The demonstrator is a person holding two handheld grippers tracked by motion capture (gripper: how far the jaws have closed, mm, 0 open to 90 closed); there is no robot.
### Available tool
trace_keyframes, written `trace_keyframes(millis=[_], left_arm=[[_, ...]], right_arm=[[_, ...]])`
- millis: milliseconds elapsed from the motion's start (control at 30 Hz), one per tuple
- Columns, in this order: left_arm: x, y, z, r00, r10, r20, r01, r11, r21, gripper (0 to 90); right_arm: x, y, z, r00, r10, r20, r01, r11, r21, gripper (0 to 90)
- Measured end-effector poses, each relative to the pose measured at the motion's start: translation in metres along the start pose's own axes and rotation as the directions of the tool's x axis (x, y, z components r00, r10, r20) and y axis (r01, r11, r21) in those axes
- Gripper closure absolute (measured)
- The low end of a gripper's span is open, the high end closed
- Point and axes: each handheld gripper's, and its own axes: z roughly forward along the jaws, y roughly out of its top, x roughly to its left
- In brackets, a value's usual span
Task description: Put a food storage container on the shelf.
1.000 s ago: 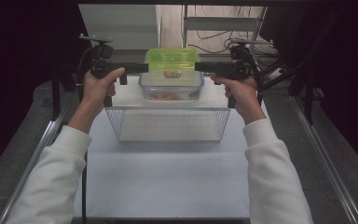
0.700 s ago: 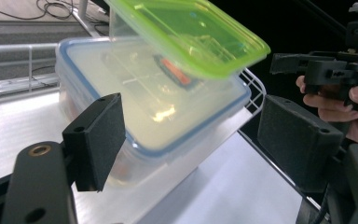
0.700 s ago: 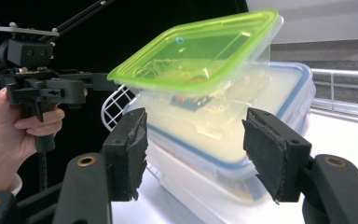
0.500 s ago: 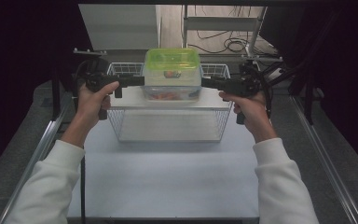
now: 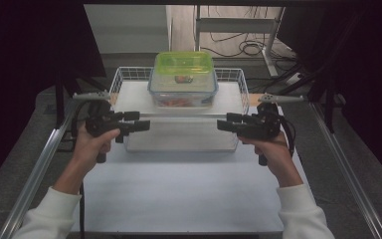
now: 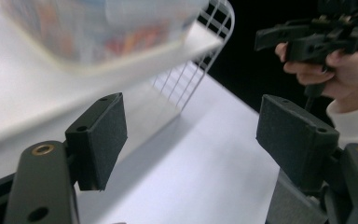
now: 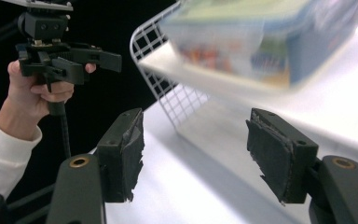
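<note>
Clear plastic box sits free in the wire basket, your left gripper and right gripper both released and empty; bump the basket and it slides.

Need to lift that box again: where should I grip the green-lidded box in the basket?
Take the box by its two short end walls just under the lid rim, one hand-held gripper from each side, coming over the basket walls. It sits level and looks too wide for one.
</note>
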Motion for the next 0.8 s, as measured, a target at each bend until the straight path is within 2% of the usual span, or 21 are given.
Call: trace_keyframes(millis=[33, 67, 100, 133, 200, 267, 300, 333, 400, 433, 467, 567, 600, 633, 667, 767, 800], left_arm=[[-0.001, -0.007, 0.000, 1.0000, 0.000, 0.006, 0.000, 1.0000, 0.002, 24.0], [-0.002, -0.015, 0.000, 0.9999, -0.004, 0.014, 0.003, 1.0000, 0.002, 24.0], [-0.004, -0.028, 0.001, 0.9994, -0.017, 0.030, 0.017, 0.9999, 0.003, 24.1], [-0.004, -0.028, 0.001, 0.9994, -0.017, 0.030, 0.017, 0.9999, 0.003, 24.1], [-0.004, -0.043, 0.002, 0.9986, -0.036, 0.039, 0.036, 0.9993, 0.008, 24.2], [-0.005, -0.054, 0.002, 0.9984, -0.046, 0.033, 0.045, 0.9989, 0.009, 24.6], [-0.005, -0.061, 0.003, 0.9981, -0.050, 0.036, 0.049, 0.9986, 0.019, 24.7], [-0.005, -0.067, 0.004, 0.9982, -0.049, 0.034, 0.048, 0.9984, 0.030, 24.7], [-0.005, -0.081, 0.007, 0.9990, -0.044, 0.011, 0.043, 0.9971, 0.064, 24.7], [-0.005, -0.094, 0.010, 0.9992, -0.041, -0.003, 0.041, 0.9952, 0.089, 24.9], [-0.005, -0.094, 0.010, 0.9992, -0.041, -0.003, 0.041, 0.9952, 0.089, 24.9], [-0.003, -0.111, 0.016, 0.9991, -0.040, -0.014, 0.041, 0.9924, 0.116, 24.9], [-0.002, -0.116, 0.019, 0.9985, -0.053, -0.008, 0.054, 0.9901, 0.129, 25.5], [-0.001, -0.121, 0.023, 0.9987, -0.049, -0.017, 0.051, 0.9855, 0.162, 25.1], [-0.001, -0.125, 0.025, 0.9983, -0.048, -0.032, 0.053, 0.9835, 0.173, 25.0], [0.001, -0.133, 0.031, 0.9982, -0.051, -0.030, 0.056, 0.9769, 0.206, 25.2], [0.001, -0.135, 0.032, 0.9980, -0.051, -0.037, 0.058, 0.9757, 0.211, 25.2]], right_arm=[[0.002, -0.014, -0.001, 1.0000, -0.006, -0.003, 0.006, 1.000, 0.011, 35.7], [0.002, -0.014, -0.001, 1.0000, -0.006, -0.003, 0.006, 1.000, 0.011, 35.7], [0.003, -0.029, -0.002, 1.0000, -0.003, -0.006, 0.003, 1.000, 0.022, 35.3], [0.003, -0.029, -0.002, 1.0000, -0.003, -0.006, 0.003, 1.000, 0.022, 35.3], [0.002, -0.045, -0.004, 0.9999, 0.000, -0.014, 0.001, 1.000, 0.030, 35.1], [0.001, -0.062, -0.006, 0.9995, 0.018, -0.027, -0.017, 0.999, 0.035, 35.0], [0.000, -0.076, -0.007, 0.9994, 0.024, -0.026, -0.023, 0.998, 0.054, 34.8], [0.000, -0.076, -0.007, 0.9994, 0.024, -0.026, -0.023, 0.998, 0.054, 34.8], [-0.003, -0.097, -0.008, 0.9993, 0.034, -0.016, -0.032, 0.996, 0.086, 34.6], [-0.005, -0.104, -0.008, 0.9992, 0.040, -0.011, -0.038, 0.995, 0.096, 34.6], [-0.005, -0.104, -0.008, 0.9992, 0.040, -0.011, -0.038, 0.995, 0.096, 34.6], [-0.010, -0.120, -0.005, 0.9988, 0.043, 0.025, -0.046, 0.986, 0.162, 34.3], [-0.012, -0.125, -0.004, 0.9983, 0.047, 0.033, -0.052, 0.983, 0.177, 34.3], [-0.014, -0.130, -0.002, 0.9980, 0.050, 0.039, -0.056, 0.980, 0.191, 34.3], [-0.015, -0.136, 0.000, 0.9975, 0.054, 0.046, -0.063, 0.975, 0.213, 34.3], [-0.021, -0.146, 0.006, 0.9959, 0.068, 0.060, -0.081, 0.964, 0.253, 34.2], [-0.021, -0.146, 0.006, 0.9959, 0.068, 0.060, -0.081, 0.964, 0.253, 34.2]])
